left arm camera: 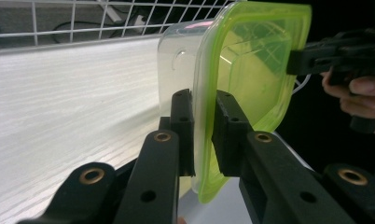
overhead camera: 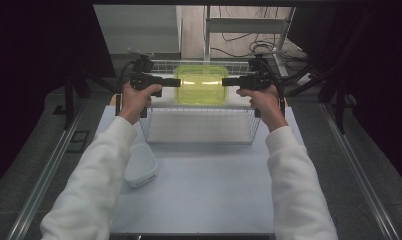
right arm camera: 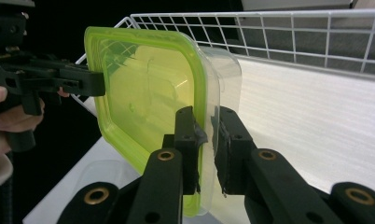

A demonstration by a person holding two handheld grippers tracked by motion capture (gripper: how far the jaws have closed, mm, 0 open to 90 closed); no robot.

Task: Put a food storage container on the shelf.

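High view: lidded container [overhead camera: 201,85] above wire basket [overhead camera: 201,131]

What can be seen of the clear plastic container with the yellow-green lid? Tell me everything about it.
The clear plastic container with the yellow-green lid is a shallow rounded rectangle with a translucent, glossy lid seated on a see-through body; nothing shows inside. It is held level in the air over the white wire basket, near its far side. The left gripper clamps its left rim and the right gripper its right rim, each with one jaw on the lid and one on the body. Nothing else touches it.
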